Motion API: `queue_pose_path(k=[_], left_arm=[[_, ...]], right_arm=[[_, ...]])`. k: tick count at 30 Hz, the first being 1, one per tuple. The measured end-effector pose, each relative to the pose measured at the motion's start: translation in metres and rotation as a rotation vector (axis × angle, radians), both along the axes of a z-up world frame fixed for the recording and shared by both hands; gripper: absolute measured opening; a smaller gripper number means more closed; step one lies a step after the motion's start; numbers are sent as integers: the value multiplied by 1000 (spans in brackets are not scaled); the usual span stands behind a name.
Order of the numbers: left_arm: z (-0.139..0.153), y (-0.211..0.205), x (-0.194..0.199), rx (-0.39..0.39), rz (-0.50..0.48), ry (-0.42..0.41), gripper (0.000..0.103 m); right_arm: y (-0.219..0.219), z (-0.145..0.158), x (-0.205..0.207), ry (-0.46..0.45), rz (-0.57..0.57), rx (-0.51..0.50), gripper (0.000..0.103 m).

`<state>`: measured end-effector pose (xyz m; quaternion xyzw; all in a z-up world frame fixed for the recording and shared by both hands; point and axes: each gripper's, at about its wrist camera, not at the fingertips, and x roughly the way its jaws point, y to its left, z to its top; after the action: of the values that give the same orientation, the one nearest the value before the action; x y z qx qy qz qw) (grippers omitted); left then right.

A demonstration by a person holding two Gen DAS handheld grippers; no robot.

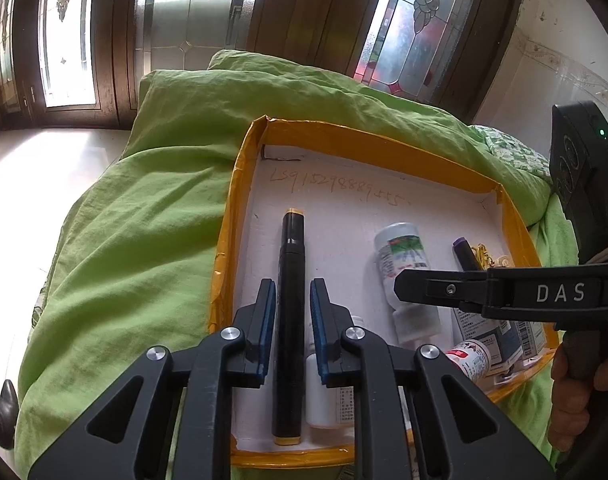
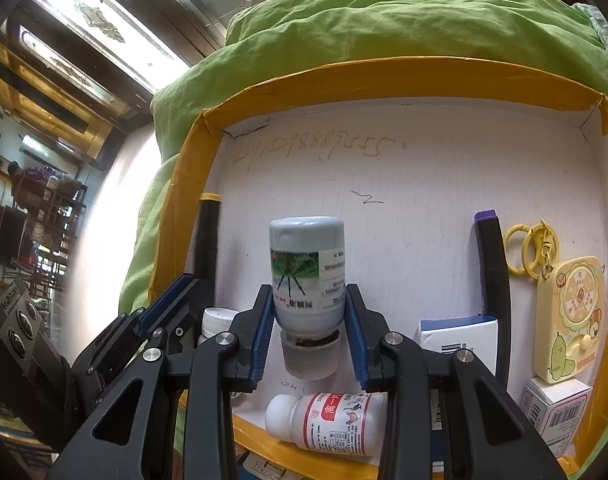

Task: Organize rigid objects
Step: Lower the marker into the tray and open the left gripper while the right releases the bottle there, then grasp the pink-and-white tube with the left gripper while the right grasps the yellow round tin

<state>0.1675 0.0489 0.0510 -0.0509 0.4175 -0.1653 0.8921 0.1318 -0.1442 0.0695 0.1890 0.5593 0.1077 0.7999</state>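
A shallow white box with a yellow taped rim [image 1: 239,184] [image 2: 384,76] lies on green bedding. In the left wrist view a black marker with yellow ends [image 1: 289,248] lies flat on the box floor along its left wall. My left gripper [image 1: 291,284] straddles it, open, with narrow gaps between the blue pads and the barrel. In the right wrist view my right gripper [image 2: 308,288] is shut on a pale bottle with a green-leaf label [image 2: 308,268] [image 1: 404,264]. Its clear cap points toward the camera and it rests low over the box floor.
Also in the box are a purple-capped black marker [image 2: 492,280], a yellow keychain toy [image 2: 568,320], a red-labelled white bottle [image 2: 332,424], a small white bottle [image 2: 213,320] and small cartons [image 2: 460,340]. Green bedding [image 1: 123,240] surrounds the box. A person's hand [image 1: 572,380] holds the right gripper.
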Motion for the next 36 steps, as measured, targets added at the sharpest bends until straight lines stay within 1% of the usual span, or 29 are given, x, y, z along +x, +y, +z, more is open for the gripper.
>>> queue_pose_path(k=[2,4,6,8,10,12,15,16,18,21,24,26,28,30,32,36], left_arm=[[4,2,-2,-13,6,-10,34],[11,4,-6,-62,-3,-13,53],[20,6,-12,-72,19,-35,68],[32,11,-20,-93,18,-58,68],[42,18,-30,-113,22,-65,69],[50,24,-41,-129,27,-73,70],[58,31,-58,-129,36,-79,71],[59,32,-65,-124,33,-76,71],[54,34,-83,-98,17,-62,71],[34,33,-111,-5,-12,-16,71],[13,29,-125,61,-35,47,71],[13,27,-127,87,-31,37,71],[16,31,-125,64,-16,26,71],[12,36,-121,52,11,37,71],[7,42,-119,55,39,56,71],[3,52,-116,24,66,68,71]], right_arm=[[-6,3,-4,-2,-20,11,44],[-16,8,-10,-21,-34,42,45],[-25,14,-21,-52,-33,85,45],[-34,21,-38,-87,-31,123,50],[-43,26,-59,-111,-37,141,54],[-51,28,-81,-120,-39,145,55],[-61,26,-113,-115,-41,154,56],[-66,26,-124,-138,-48,163,58],[-69,23,-144,-141,-78,166,59],[-70,18,-167,-150,-108,216,59],[-52,19,-173,-157,-57,207,59],[-35,21,-173,-167,-21,177,59],[-19,21,-173,-175,11,141,59],[1,16,-170,-174,64,93,59],[20,13,-176,-186,127,23,57],[54,6,-174,-217,218,-138,54]])
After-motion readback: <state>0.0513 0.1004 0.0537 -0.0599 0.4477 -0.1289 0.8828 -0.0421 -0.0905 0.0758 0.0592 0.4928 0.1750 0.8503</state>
